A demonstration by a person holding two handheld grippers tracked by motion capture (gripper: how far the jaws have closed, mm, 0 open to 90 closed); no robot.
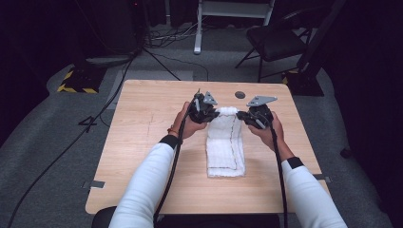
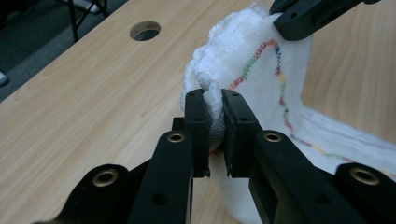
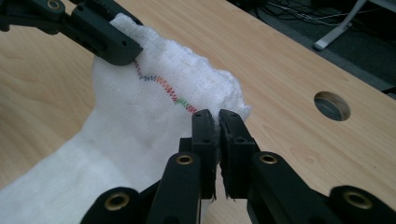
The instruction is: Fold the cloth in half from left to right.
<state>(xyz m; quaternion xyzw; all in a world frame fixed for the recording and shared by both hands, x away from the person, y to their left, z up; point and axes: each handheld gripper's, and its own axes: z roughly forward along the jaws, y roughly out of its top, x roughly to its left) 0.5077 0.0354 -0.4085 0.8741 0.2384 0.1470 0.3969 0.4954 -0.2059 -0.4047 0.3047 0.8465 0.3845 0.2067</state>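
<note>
Gripping the far end of a white cloth (image 1: 225, 142), the left gripper (image 1: 205, 110) and the right gripper (image 1: 253, 117) each had their jaws closed on one corner of that end. In the left gripper view the left gripper (image 2: 215, 119) pinched a bunched fold of the cloth (image 2: 261, 79) between its black pads. In the right gripper view the right gripper (image 3: 217, 128) clamped a thin edge of the cloth (image 3: 140, 121).

The cloth lay near the middle of the table (image 1: 142, 142), slightly to the right. Its far end was raised off the surface between the two grippers; its near end rested flat on the wood, well short of the near edge. Bare tabletop lay open on the cloth's left and right, and also beyond it towards the far edge. A round hole (image 1: 240, 95) sat in the table just beyond the raised end, near the far edge.

The cloth was soft and loosely woven, with a gauze-like grain and a fuzzy, frayed border. A zigzag line of multicoloured stitching (image 2: 280, 84) ran along it. The table was pale wood laminate, smooth and rectangular with rounded corners. The gripper jaws were matt black, fixed with brass-coloured fasteners. Grey carpet (image 1: 47, 133) surrounded the table, and a dark chair (image 1: 275, 42) stood beyond it.
</note>
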